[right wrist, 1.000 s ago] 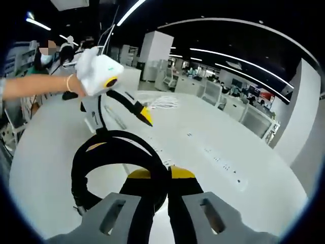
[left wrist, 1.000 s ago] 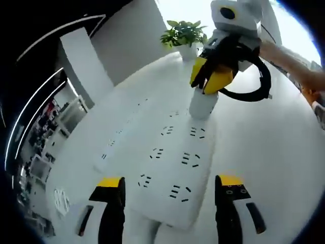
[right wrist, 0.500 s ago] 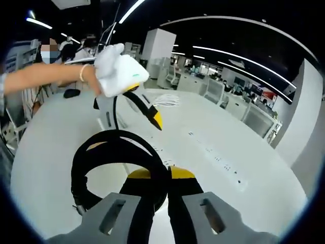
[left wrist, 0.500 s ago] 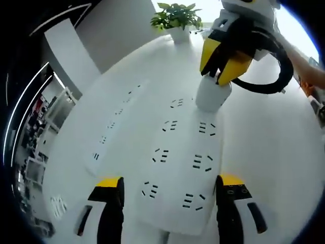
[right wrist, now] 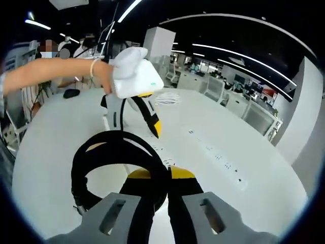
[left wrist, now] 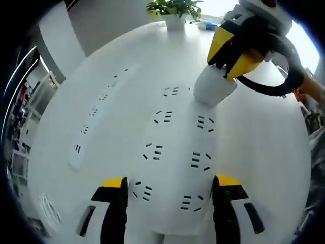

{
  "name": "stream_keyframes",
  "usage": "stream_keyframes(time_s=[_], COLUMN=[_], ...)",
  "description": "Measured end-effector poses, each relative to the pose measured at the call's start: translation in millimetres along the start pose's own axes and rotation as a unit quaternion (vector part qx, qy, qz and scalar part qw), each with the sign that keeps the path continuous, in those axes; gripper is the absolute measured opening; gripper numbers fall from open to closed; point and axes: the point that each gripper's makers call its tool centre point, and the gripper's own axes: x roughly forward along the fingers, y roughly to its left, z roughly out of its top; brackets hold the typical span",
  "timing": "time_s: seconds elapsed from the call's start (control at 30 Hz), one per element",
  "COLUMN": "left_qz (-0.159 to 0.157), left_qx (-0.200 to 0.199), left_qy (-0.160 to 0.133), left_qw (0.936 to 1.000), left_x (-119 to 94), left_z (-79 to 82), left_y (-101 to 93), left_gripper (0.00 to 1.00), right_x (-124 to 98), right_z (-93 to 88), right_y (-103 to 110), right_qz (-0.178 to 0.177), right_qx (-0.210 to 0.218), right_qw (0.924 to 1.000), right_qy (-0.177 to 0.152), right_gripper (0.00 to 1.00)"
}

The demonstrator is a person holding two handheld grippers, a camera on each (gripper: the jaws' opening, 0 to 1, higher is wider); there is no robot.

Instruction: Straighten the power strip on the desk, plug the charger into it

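A wide white power strip (left wrist: 175, 152) with two rows of sockets lies on the white desk (left wrist: 264, 147). Its near end sits between the jaws of my open left gripper (left wrist: 170, 192), one on each side. At the strip's far end stands a white charger (left wrist: 210, 90). My right gripper (left wrist: 227, 56) comes in from the upper right, its yellow-tipped jaws shut on the charger's top. A black cable (left wrist: 277, 84) loops off beside it. In the right gripper view the shut right gripper (right wrist: 160, 174) hides the charger, and the black cable (right wrist: 84, 162) curls to its left.
A second, narrow power strip (left wrist: 96, 114) lies on the desk to the left, also seen as the narrow strip (right wrist: 218, 158). A potted plant (left wrist: 172, 9) stands at the far edge. A gloved hand (right wrist: 129, 63) holds the left gripper over the desk. A white cord coil (right wrist: 167, 99) lies beyond.
The left gripper view has moved forward and tipped down over the strip, which now runs straighter between the jaws. In the right gripper view the hand with the left gripper has come nearer.
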Motion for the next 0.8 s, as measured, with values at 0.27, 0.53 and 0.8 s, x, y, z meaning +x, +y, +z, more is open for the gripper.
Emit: stream_keyframes(time_s=[0.27, 0.53, 0.8], left_qz=[-0.016, -0.026, -0.031], left_qx=[0.014, 0.022, 0.028], left_qy=[0.040, 0.038, 0.040], left_qw=[0.9990, 0.9987, 0.9983], left_x=[2.1, 2.9, 4.1], left_z=[-1.1, -1.7, 0.9], left_y=[0.7, 2.6, 5.0], left_gripper=[0.67, 0.66, 0.65], right_x=[1.0, 1.2, 1.7], right_z=[-0.9, -1.0, 1.7], right_y=[1.2, 3.4, -1.2], right_qz=[-0.005, -0.022, -0.053], right_qx=[0.028, 0.025, 0.017], right_qw=[0.9996, 0.9983, 0.9945], right_qy=[-0.003, -0.049, -0.088], right_gripper=[0.05, 0.05, 0.05])
